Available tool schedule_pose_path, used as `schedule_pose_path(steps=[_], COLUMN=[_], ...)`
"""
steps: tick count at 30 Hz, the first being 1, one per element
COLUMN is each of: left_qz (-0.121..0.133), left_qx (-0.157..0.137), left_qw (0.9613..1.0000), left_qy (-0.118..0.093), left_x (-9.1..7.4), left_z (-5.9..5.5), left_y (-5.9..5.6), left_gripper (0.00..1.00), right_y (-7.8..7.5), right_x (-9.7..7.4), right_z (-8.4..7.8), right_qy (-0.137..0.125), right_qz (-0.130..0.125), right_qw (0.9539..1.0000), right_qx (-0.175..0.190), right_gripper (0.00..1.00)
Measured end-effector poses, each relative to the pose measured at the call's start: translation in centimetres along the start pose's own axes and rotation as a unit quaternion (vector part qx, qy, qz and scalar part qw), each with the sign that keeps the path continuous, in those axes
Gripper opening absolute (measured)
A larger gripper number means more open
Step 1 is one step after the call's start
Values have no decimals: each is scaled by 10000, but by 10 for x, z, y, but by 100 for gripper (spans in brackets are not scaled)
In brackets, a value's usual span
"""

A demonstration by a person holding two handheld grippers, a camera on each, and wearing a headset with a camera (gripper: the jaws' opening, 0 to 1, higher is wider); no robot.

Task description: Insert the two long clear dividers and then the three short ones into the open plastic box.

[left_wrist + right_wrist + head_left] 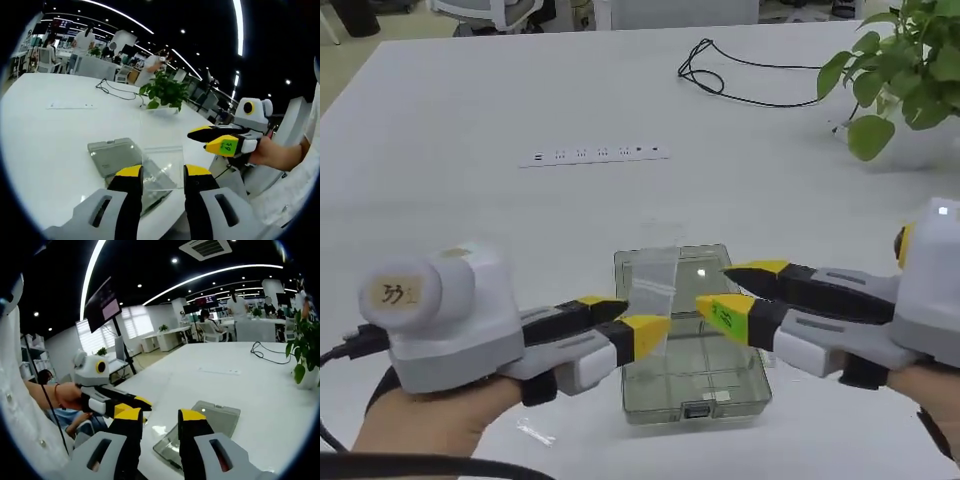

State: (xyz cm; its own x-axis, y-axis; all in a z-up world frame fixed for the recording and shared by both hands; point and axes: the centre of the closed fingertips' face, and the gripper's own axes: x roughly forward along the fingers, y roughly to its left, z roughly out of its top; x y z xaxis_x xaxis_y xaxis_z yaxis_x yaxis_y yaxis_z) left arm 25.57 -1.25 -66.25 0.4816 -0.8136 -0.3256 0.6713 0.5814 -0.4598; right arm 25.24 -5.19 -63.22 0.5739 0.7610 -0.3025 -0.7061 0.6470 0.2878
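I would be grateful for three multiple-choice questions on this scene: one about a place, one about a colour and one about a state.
1. The clear divider is: A) between the left gripper's jaws; B) flat beside the power strip; C) under the plant.
2. The right gripper's jaw tips are: A) red; B) yellow; C) blue.
3. The plastic box's lid is: A) shut; B) missing; C) open.
Answers: 1 A, it stands between those jaws in the left gripper view; 2 B, both tips show yellow; 3 C, the lid lies folded back behind the box.
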Motion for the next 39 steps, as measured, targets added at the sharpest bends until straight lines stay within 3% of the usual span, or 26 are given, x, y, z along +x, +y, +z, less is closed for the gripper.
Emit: schedule_pose_path(steps=[8,16,17,21,26,39], left_qz=[-137,-185,-184,-176,-188,-345], left_qx=[299,418,435,416,277,560], left_qw=[9995,9990,9989,9990,9994,9978], left_qy=[-22,-7,-13,-40,-104,-11], left_x=[5,6,6,8,7,5], left_z=[3,4,5,5,6,2], left_y=[-12,-15,-15,-15,-14,-16], left_gripper=[30,30,30,29,29,33], right_y=[5,9,11,9,9,4], right_x=[11,18,19,20,20,18], right_z=[0,-4,-4,-3,-4,-3], right_qy=[-29,53,30,-15,15,76], right_qz=[-101,-178,-182,-375,-354,-361], right_qw=[9994,9979,9966,9961,9955,9939], right_qx=[341,617,803,795,881,1037], right_gripper=[18,9,8,6,6,6])
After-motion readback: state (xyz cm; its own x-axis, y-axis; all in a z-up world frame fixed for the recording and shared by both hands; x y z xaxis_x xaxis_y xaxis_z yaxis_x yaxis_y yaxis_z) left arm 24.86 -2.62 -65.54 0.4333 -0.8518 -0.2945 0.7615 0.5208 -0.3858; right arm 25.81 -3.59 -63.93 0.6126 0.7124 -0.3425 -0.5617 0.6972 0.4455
